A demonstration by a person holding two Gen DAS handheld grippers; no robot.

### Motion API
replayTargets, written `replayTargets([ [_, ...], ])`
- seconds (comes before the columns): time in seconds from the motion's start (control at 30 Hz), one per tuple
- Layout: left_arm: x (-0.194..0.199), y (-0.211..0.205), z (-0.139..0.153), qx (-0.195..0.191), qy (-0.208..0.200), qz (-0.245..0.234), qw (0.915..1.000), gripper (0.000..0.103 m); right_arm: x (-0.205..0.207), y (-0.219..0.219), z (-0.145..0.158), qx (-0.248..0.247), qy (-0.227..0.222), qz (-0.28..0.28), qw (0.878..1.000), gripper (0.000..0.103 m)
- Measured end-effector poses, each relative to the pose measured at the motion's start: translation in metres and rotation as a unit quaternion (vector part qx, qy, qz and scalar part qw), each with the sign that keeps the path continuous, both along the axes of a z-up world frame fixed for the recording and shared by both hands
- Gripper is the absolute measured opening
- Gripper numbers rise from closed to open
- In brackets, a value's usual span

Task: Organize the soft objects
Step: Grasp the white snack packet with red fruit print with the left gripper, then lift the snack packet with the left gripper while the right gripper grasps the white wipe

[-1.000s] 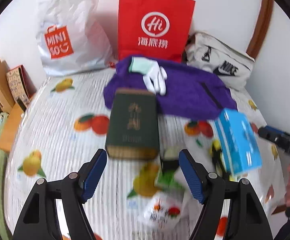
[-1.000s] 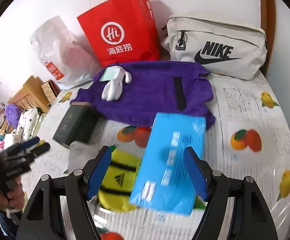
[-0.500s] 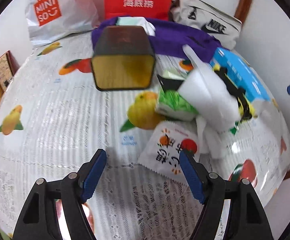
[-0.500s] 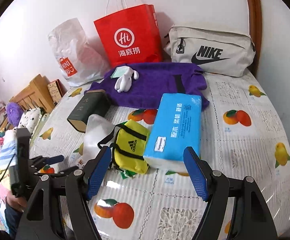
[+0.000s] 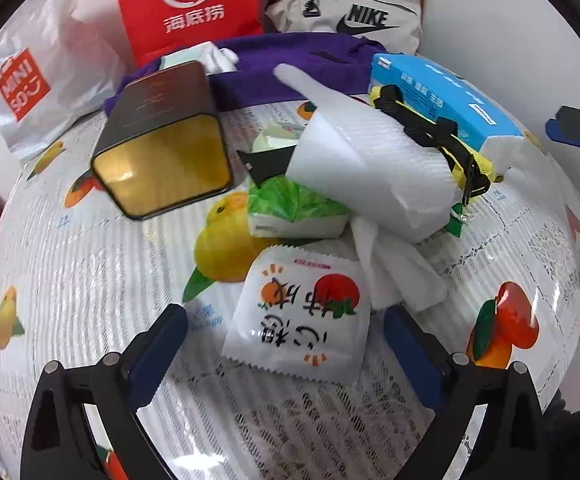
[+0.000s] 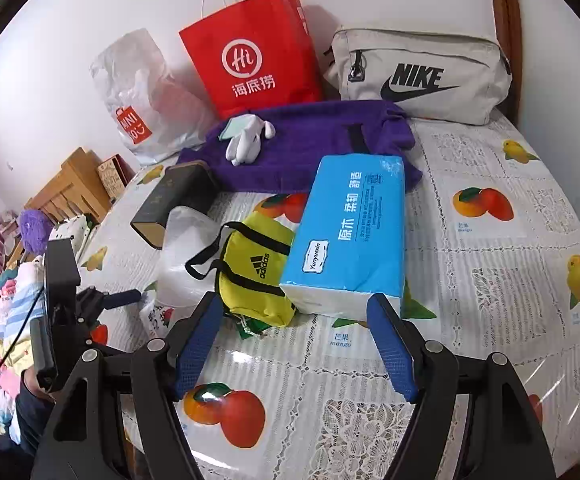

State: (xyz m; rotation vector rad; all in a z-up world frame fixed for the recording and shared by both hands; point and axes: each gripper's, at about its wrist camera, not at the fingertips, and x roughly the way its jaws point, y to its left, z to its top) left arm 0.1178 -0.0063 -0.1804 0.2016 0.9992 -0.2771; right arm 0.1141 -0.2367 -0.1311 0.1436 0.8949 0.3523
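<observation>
My left gripper (image 5: 286,354) is open and empty, low over the table, its jaws on either side of a white snack packet (image 5: 299,316) with orange and tomato print. Behind it lie a green tissue pack (image 5: 295,210) and a white foam sheet (image 5: 369,168). My right gripper (image 6: 291,346) is open and empty, just in front of a blue tissue pack (image 6: 351,236) and a yellow Adidas pouch (image 6: 256,272). A purple towel (image 6: 313,140) with a white glove (image 6: 246,140) lies further back. The left gripper also shows in the right wrist view (image 6: 122,298).
A dark green tin (image 5: 162,140) lies on the fruit-print tablecloth (image 6: 489,264). A red paper bag (image 6: 254,60), a white Miniso bag (image 6: 142,96) and a grey Nike bag (image 6: 421,76) stand against the wall. Wooden furniture (image 6: 70,184) is at left.
My left gripper has dropped low and moved forward to the white snack packet. My right gripper has pulled back and up from the blue tissue pack. Both stayed open.
</observation>
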Motion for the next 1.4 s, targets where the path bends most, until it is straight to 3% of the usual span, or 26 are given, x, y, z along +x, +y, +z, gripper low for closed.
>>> replayTargets([
  [0.13, 0.001, -0.005, 0.000, 0.004, -0.006, -0.014, 0.9999, 0.095, 0.003, 0.003, -0.005, 0.003, 0.005, 0.004, 1.000, 0.074],
  [0.2, -0.002, -0.007, 0.002, -0.004, -0.010, -0.025, 0.9996, 0.083, 0.004, 0.005, -0.008, 0.001, 0.008, 0.007, 1.000, 0.074],
  [0.27, -0.008, -0.010, 0.005, -0.008, -0.020, -0.030, 0.9993, 0.054, 0.004, 0.007, -0.011, -0.002, 0.012, 0.009, 1.000, 0.074],
  [0.37, -0.012, -0.011, 0.007, -0.007, -0.021, -0.025, 0.9994, 0.044, 0.003, 0.010, -0.012, -0.005, 0.014, 0.013, 1.000, 0.074],
  [0.77, -0.016, 0.045, 0.009, -0.013, -0.019, 0.086, 0.9960, 0.044, 0.000, 0.031, -0.003, -0.008, -0.009, 0.036, 0.999, 0.074],
  [0.9, -0.015, 0.047, 0.007, -0.019, -0.022, 0.091, 0.9954, 0.044, 0.001, 0.054, -0.005, -0.032, -0.017, 0.062, 0.997, 0.074],
  [1.03, -0.019, 0.051, 0.007, -0.024, -0.023, 0.091, 0.9953, 0.044, 0.002, 0.075, -0.014, -0.061, -0.017, 0.090, 0.994, 0.066],
  [1.2, -0.024, 0.061, 0.008, -0.040, -0.012, 0.092, 0.9949, 0.046, 0.006, 0.089, -0.022, -0.068, -0.008, 0.107, 0.992, 0.066],
  [1.4, -0.032, 0.074, 0.006, -0.029, -0.012, 0.104, 0.9940, 0.052, 0.004, 0.093, -0.023, -0.067, -0.009, 0.112, 0.991, 0.066],
])
